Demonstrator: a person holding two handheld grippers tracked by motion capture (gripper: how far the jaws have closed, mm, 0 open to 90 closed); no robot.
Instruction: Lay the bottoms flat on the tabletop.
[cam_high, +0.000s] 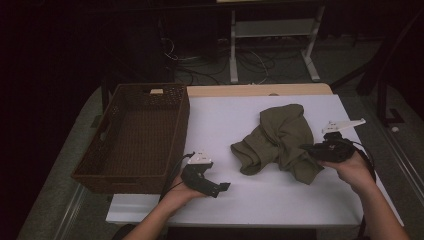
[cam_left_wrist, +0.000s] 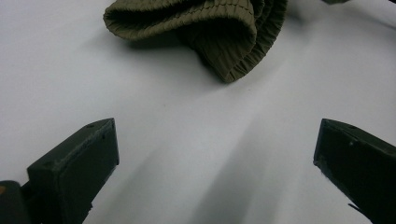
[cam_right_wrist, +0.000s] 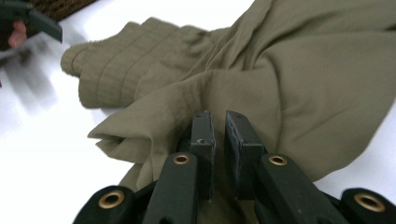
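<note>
Olive garment (cam_high: 280, 140), plain, between right gripper's (cam_high: 314, 148) near-closed jaws.

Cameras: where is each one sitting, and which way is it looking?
High view: above the person's side, looking forward and down on the table; forearms and both grippers show.
Left gripper view: low over the table, facing the garment; wide-apart fingers.
Right gripper view: at the garment, fingers nearly together against it.
Shared: the olive garment.

Dim lab or workshop, white table (cam_high: 260, 200), cables on floor (cam_high: 250, 62), metal stand legs (cam_high: 234, 60)
</note>
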